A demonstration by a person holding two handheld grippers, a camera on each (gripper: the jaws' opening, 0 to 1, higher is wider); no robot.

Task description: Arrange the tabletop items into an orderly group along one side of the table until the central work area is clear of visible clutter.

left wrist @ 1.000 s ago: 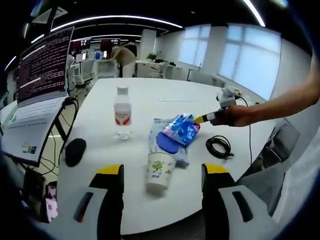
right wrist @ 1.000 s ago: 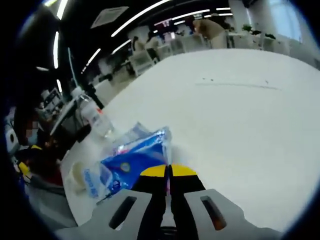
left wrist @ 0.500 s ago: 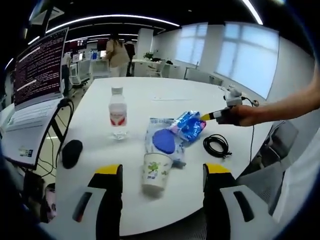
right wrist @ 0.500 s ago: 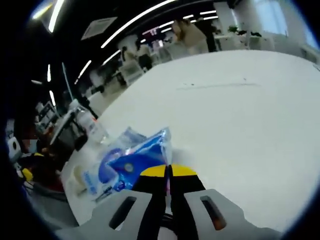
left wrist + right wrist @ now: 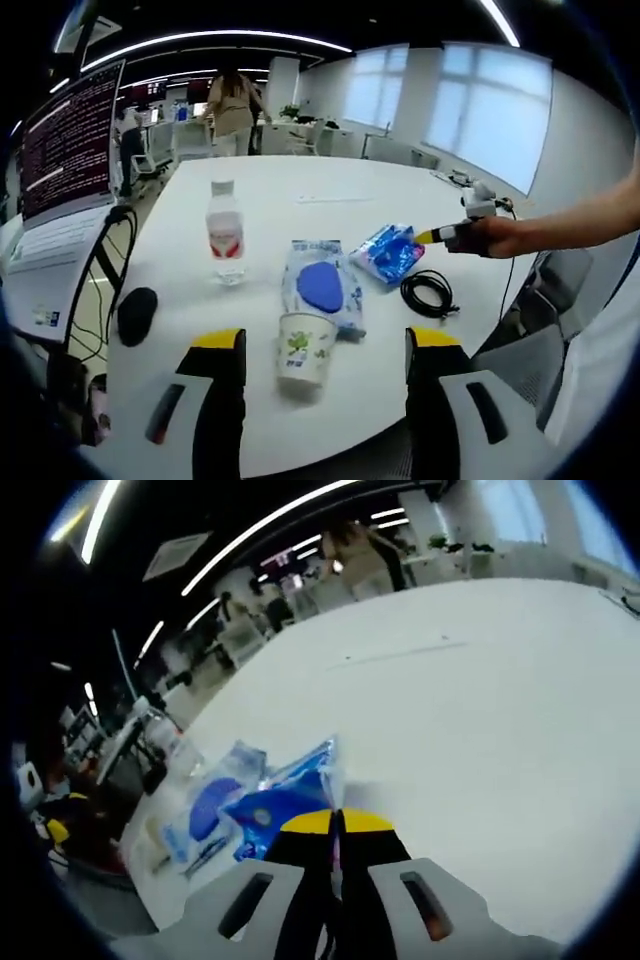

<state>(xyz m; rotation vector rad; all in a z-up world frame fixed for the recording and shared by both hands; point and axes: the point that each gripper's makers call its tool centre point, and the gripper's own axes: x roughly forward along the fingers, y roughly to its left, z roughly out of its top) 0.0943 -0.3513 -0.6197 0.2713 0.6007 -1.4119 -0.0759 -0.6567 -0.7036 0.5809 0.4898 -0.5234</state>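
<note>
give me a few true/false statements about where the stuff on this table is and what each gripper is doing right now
1. The right gripper is shut on the blue packet. True.
2. The paper cup lies on its side. False: it stands upright, in front of the left gripper.
3. The left gripper holds the water bottle. False: its jaws are open and apart from everything.
4. The black cable coil lies on the table near the blue packet. True.
5. The wipes pack sits between the paper cup and the blue packet. True.
</note>
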